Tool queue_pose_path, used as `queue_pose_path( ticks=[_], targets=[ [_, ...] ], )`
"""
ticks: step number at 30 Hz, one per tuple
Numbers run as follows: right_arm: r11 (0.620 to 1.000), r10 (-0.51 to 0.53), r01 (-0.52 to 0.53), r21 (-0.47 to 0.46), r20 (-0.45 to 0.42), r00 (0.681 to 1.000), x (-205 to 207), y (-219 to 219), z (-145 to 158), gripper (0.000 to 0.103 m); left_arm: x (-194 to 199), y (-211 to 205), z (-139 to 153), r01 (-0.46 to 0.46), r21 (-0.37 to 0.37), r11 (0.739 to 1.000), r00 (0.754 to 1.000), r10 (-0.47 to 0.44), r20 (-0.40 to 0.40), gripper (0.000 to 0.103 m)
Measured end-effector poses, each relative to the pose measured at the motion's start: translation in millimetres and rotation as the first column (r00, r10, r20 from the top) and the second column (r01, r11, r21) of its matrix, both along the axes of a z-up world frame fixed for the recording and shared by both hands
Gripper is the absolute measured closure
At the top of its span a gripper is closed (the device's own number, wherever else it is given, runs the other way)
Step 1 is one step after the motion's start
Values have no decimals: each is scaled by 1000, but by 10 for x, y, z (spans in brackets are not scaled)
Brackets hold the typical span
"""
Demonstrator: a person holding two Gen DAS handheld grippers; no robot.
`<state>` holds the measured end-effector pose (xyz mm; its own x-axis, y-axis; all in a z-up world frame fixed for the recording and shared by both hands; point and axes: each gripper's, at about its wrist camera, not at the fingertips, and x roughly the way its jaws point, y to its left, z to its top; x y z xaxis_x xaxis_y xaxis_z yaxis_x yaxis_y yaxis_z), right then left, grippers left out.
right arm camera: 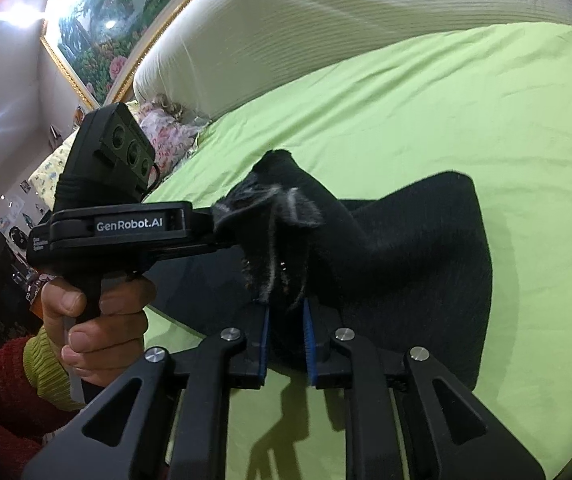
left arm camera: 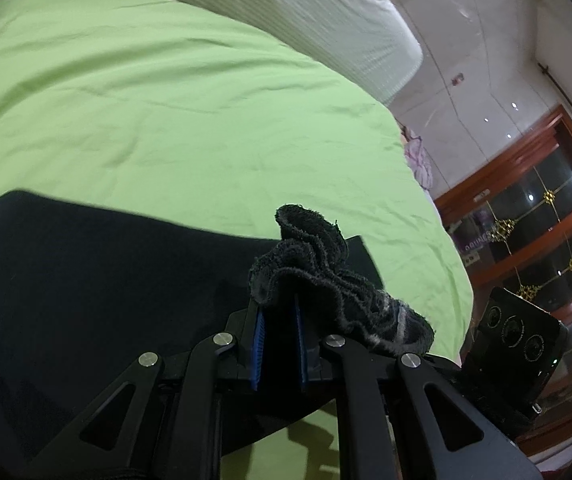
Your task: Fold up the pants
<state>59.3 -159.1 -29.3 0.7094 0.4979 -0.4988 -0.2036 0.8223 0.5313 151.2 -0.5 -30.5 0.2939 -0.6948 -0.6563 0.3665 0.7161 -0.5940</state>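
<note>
Black pants (left arm camera: 85, 280) lie on a green bed sheet (left arm camera: 165, 100). My left gripper (left arm camera: 279, 304) is shut on a bunched fuzzy edge of the pants (left arm camera: 318, 272) and holds it raised. In the right wrist view the pants (right arm camera: 426, 240) spread to the right. My right gripper (right arm camera: 286, 308) is shut on the same raised bunch of fabric (right arm camera: 286, 232). The left gripper (right arm camera: 221, 228) enters from the left, clamped on that bunch next to mine.
A white ribbed headboard cushion (left arm camera: 326, 20) runs along the far side of the bed. Floral bedding (right arm camera: 165, 128) lies at the bed's far corner. A wooden cabinet with glass doors (left arm camera: 546, 220) stands beyond the bed edge. A framed painting (right arm camera: 105, 20) hangs on the wall.
</note>
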Motion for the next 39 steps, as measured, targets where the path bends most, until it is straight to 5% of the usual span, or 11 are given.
queue_pose_path(
  ticks=[15, 28, 39],
  targets=[
    [998, 64, -64, -27, -25, 998, -21, 170, -56, 50, -149, 471, 2, -169, 6, 986, 986, 169, -6, 54],
    [990, 141, -141, -21, -14, 990, -60, 378, 75, 49, -454, 1047, -6, -314, 12, 949, 950, 314, -2, 48],
    [980, 197, -197, -27, 5, 980, 29, 580, 201, 49, -772, 1589, 23, -467, 23, 884, 884, 467, 17, 45]
  ],
)
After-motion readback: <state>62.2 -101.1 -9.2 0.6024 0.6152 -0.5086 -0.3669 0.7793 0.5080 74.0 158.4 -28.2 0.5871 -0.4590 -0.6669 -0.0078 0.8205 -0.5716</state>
